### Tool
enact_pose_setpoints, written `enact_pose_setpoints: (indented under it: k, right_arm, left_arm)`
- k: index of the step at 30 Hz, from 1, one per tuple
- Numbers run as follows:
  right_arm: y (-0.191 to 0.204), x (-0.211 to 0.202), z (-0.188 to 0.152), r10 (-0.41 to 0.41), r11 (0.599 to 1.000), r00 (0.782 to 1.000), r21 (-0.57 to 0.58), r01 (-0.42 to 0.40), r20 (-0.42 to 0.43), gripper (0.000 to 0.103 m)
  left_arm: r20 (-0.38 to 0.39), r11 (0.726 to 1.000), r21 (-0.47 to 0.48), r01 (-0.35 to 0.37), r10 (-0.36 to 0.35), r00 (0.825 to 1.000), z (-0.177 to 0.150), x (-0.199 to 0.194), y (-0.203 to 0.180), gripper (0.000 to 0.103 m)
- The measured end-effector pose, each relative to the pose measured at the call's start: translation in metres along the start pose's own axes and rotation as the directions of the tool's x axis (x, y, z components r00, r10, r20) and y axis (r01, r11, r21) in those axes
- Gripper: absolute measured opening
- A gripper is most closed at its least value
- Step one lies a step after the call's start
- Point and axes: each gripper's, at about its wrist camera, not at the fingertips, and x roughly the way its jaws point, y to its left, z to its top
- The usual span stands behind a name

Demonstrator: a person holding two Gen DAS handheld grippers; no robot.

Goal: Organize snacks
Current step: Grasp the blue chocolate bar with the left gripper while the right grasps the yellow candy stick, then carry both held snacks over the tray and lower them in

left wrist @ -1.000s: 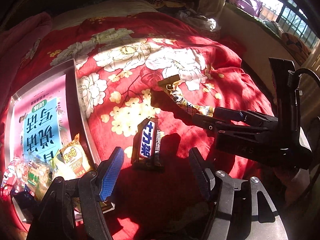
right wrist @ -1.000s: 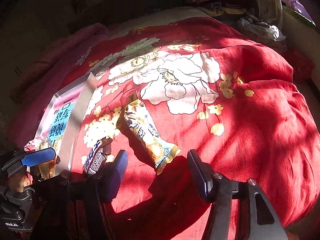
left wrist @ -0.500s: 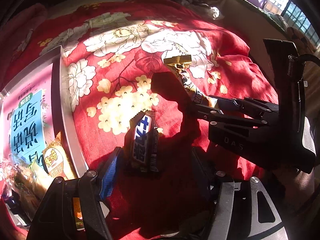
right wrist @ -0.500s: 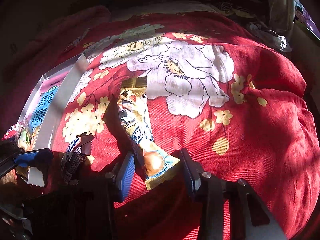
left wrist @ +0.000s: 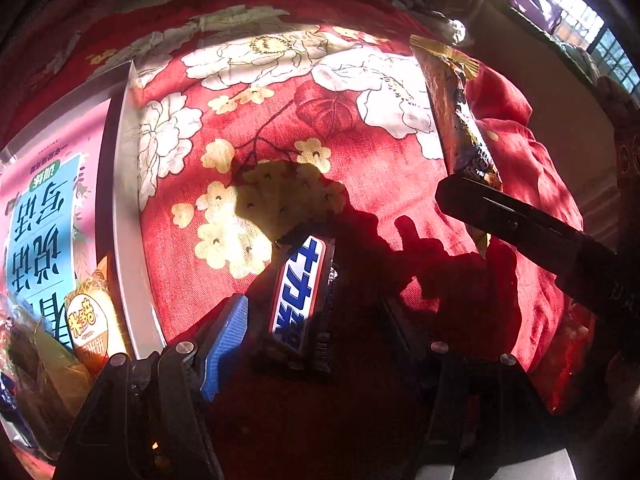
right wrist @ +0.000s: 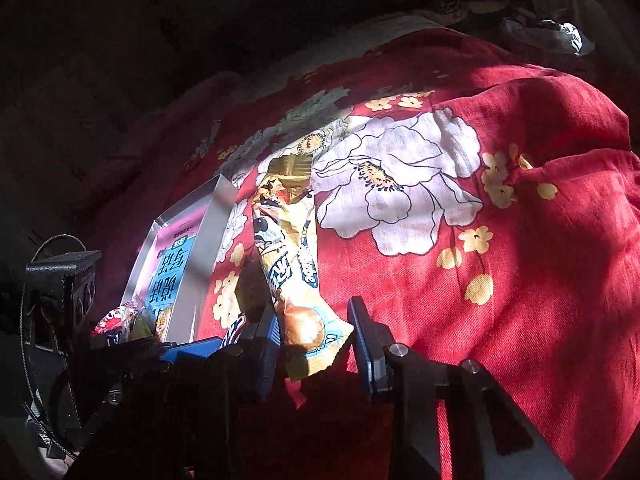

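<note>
- The left gripper [left wrist: 316, 320] sits low over the red flowered bedspread [left wrist: 372, 168], its blue-padded fingers [left wrist: 226, 334] either side of a dark chocolate bar [left wrist: 298, 292] with a blue-and-white label. The right-hand finger is lost in shadow, so I cannot tell whether the jaws are pressing the bar or just flanking it.
- The right gripper [right wrist: 316, 344] is clamped on the lower end of a long yellow snack packet [right wrist: 288, 256], which stands up off the bedspread, its gold crimped end pointing away.
- Just left of the bar, a silver tray [left wrist: 120, 200] lies on the bedspread with a pink-and-blue printed sheet [left wrist: 40, 220] inside.
- Small snacks [left wrist: 88, 324] are heaped in the tray's near corner.
- Past the bedspread's far right edge, a barred window [left wrist: 568, 20] lets in sun.
</note>
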Motion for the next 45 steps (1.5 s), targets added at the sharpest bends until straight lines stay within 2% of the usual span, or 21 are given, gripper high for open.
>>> enact_pose_setpoints:
  k: [3, 4, 8, 11, 15, 21, 27, 35, 41, 45]
  right_arm:
    - [0.005, -0.002, 0.0, 0.005, 1.0, 1.0, -0.016, -0.005, 0.011, 0.033]
    - [0.005, -0.004, -0.001, 0.006, 1.0, 1.0, -0.02, -0.006, 0.016, 0.033]
    - [0.008, -0.006, -0.001, 0.008, 1.0, 0.999, -0.03, -0.007, 0.032, 0.033]
    - [0.011, -0.01, -0.002, 0.023, 0.999, 0.999, -0.036, -0.022, 0.046, 0.033]
    - [0.014, -0.017, -0.002, 0.057, 0.998, 0.995, -0.044, -0.054, 0.077, 0.033]
    - [0.024, -0.022, -0.004, 0.099, 0.994, 0.99, -0.058, -0.094, 0.097, 0.033]
    - [0.04, -0.025, -0.008, 0.127, 0.988, 0.987, -0.097, -0.117, 0.1, 0.033]
    - [0.065, -0.023, -0.016, 0.153, 0.981, 0.984, -0.131, -0.141, 0.09, 0.033]
    - [0.087, -0.014, -0.022, 0.18, 0.972, 0.982, -0.163, -0.168, 0.062, 0.034]
    - [0.108, -0.006, -0.027, 0.21, 0.963, 0.977, -0.18, -0.201, 0.033, 0.034]
  left_arm:
    - [0.012, 0.999, 0.005, -0.035, 0.035, 0.999, 0.0, -0.002, 0.006, 0.046]
    - [0.018, 1.0, 0.02, -0.02, 0.019, 1.0, 0.0, -0.003, 0.006, 0.029]
    - [0.029, 0.997, 0.072, -0.036, 0.034, 0.999, -0.003, -0.005, -0.003, 0.029]
    - [0.045, 0.998, 0.063, 0.019, -0.022, 0.999, -0.005, -0.011, -0.005, 0.029]
    - [0.08, 0.997, 0.06, 0.055, -0.06, 0.995, -0.004, -0.028, -0.007, 0.029]
    - [0.123, 0.997, 0.013, 0.072, -0.073, 0.99, -0.001, -0.054, 0.009, 0.029]
    - [0.181, 0.999, -0.034, 0.042, -0.036, 0.983, -0.006, -0.082, 0.037, 0.029]
    - [0.264, 0.991, -0.131, 0.005, 0.03, 0.964, -0.017, -0.128, 0.094, 0.029]
    - [0.306, 0.971, -0.239, -0.02, 0.095, 0.947, -0.03, -0.154, 0.147, 0.029]
    - [0.308, 0.951, -0.307, -0.033, 0.132, 0.942, -0.045, -0.162, 0.181, 0.029]
